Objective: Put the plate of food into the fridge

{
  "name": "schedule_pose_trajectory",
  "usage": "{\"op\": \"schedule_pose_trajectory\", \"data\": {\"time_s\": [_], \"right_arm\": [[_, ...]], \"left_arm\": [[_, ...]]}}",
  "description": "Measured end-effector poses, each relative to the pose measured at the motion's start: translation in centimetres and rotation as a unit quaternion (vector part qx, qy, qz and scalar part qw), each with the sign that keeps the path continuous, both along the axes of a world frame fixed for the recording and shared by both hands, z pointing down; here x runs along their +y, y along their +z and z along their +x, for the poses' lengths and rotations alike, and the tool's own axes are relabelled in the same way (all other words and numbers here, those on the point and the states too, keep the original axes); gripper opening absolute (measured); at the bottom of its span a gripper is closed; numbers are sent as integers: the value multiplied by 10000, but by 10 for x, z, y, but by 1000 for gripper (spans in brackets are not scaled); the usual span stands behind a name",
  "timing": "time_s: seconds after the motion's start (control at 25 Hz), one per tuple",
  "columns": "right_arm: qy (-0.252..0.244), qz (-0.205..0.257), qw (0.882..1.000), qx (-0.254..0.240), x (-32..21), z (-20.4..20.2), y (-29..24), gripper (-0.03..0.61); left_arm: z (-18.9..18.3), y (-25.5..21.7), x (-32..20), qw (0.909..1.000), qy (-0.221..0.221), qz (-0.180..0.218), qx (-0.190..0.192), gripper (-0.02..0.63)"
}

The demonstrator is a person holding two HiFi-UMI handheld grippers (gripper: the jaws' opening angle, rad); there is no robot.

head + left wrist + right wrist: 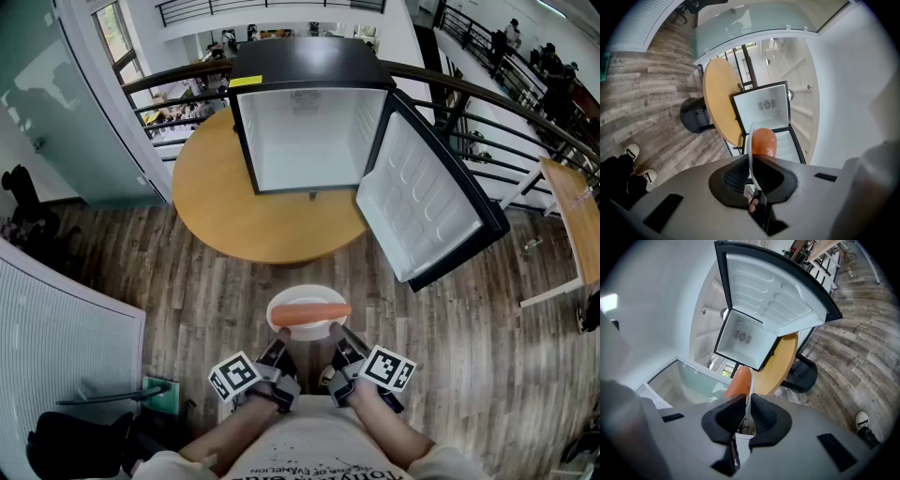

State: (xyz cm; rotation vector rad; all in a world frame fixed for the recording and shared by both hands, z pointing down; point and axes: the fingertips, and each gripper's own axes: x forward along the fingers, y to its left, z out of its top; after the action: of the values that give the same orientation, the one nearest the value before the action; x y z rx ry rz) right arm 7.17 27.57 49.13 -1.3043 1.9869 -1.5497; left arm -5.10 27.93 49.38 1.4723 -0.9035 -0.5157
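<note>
A white plate [298, 328] carrying an orange sausage-like piece of food [310, 313] is held in the air in front of me, above the wooden floor. My left gripper [278, 352] is shut on the plate's near left rim and my right gripper [343, 349] is shut on its near right rim. In the left gripper view the thin plate edge [751, 154] runs between the jaws, with the food [763, 141] beyond. The right gripper view shows the plate rim [748, 392] clamped and the food [738, 382] past it. The black mini fridge [309, 122] stands ahead with its door [427, 206] swung open to the right; its white inside is bare.
The fridge sits on a round wooden table [253, 211]. Behind it curves a dark railing [487, 103] over a lower level with people. A white panel [56, 366] and dark bags lie at the left. A wooden desk edge [577, 216] is at the right.
</note>
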Motion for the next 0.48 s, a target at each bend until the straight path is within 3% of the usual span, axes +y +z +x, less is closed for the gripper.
{"op": "schedule_pose_trajectory", "data": {"time_s": [0.48], "right_arm": [[21, 16, 10000, -13, 7, -4, -1, 51]], "left_arm": [[-5, 4, 12, 9996, -39, -276, -15, 40]]}}
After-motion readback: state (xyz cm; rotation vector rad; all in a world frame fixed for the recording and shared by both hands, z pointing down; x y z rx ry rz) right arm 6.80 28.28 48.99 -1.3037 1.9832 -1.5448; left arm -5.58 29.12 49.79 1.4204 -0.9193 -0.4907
